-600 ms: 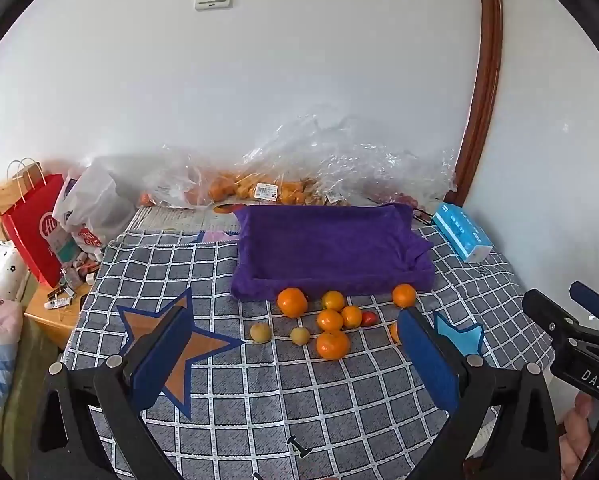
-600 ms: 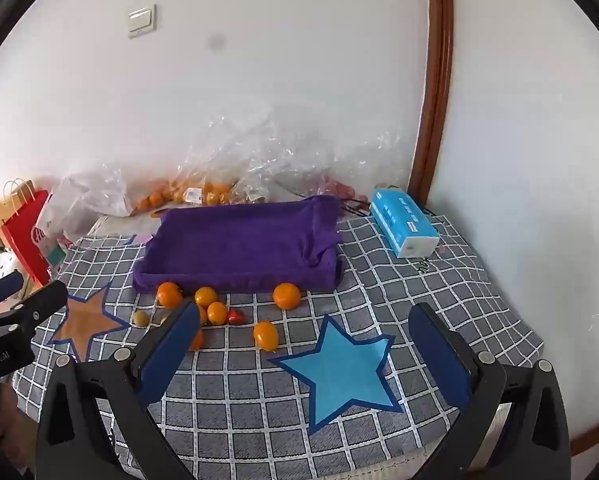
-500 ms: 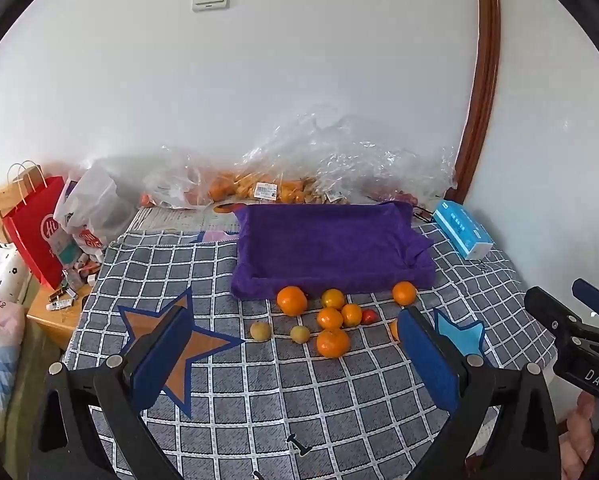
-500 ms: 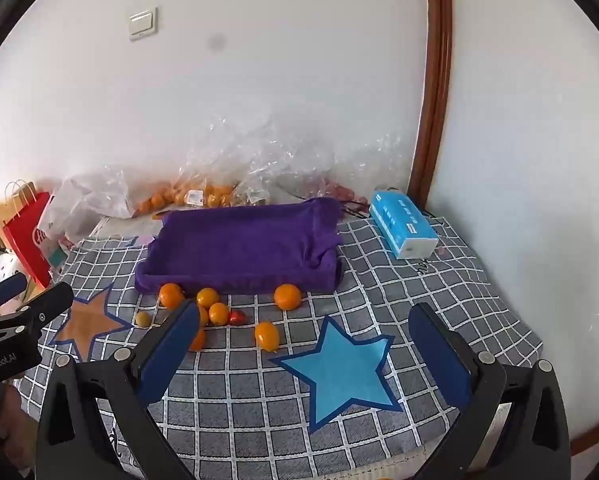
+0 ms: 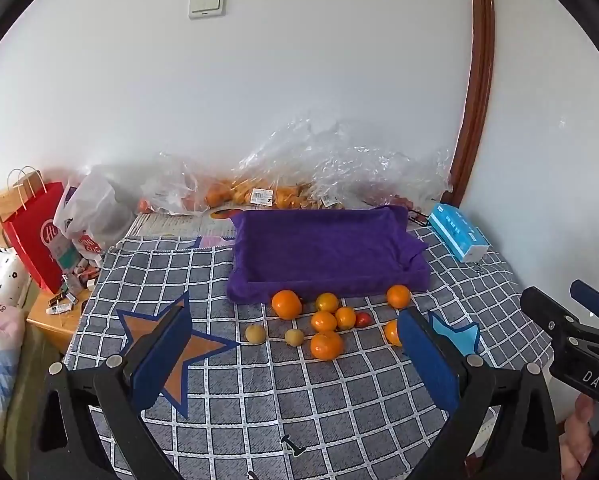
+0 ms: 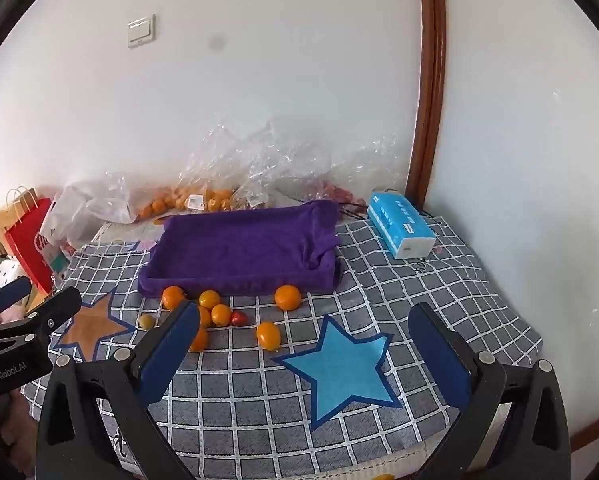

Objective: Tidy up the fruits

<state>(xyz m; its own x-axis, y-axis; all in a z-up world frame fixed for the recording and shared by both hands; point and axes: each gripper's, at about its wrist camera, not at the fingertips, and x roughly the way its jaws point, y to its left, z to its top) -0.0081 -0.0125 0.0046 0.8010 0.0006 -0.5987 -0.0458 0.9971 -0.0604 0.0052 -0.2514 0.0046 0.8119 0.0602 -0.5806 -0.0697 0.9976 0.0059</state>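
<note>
We hold both claws above the near edge of the bench (image 5: 339, 420), which is covered by a grey checked cloth (image 6: 259, 400) with star patches. Our left claw (image 5: 295, 356) is spread wide with nothing between its blue pads, and our right claw (image 6: 305, 350) is spread just as wide and also carries nothing.

The purple tray (image 5: 323, 256), lined with a purple towel, is our landmark at the far middle of the cloth. The fruits (image 5: 327, 324) lie loose on the cloth just in front of the tray's near wall, none inside it. One large orange (image 5: 286, 304) sits against the tray's front left part, and another orange (image 5: 398, 296) sits against its front right part. Between them and a little nearer to us are several smaller oranges in a cluster, with a small red fruit (image 5: 363, 319) beside them. Two pale yellowish fruits (image 5: 255, 334) lie in front of the tray to the left of the cluster. In the right view an oval orange fruit (image 6: 268, 335) lies apart, nearer to us than the tray.

Behind the tray, clear plastic bags (image 5: 339, 168) holding more orange fruit are heaped against the wall. To the right of the tray lies a blue tissue pack (image 6: 401, 228). Well to the left of the tray stands a red paper bag (image 5: 37, 236).
</note>
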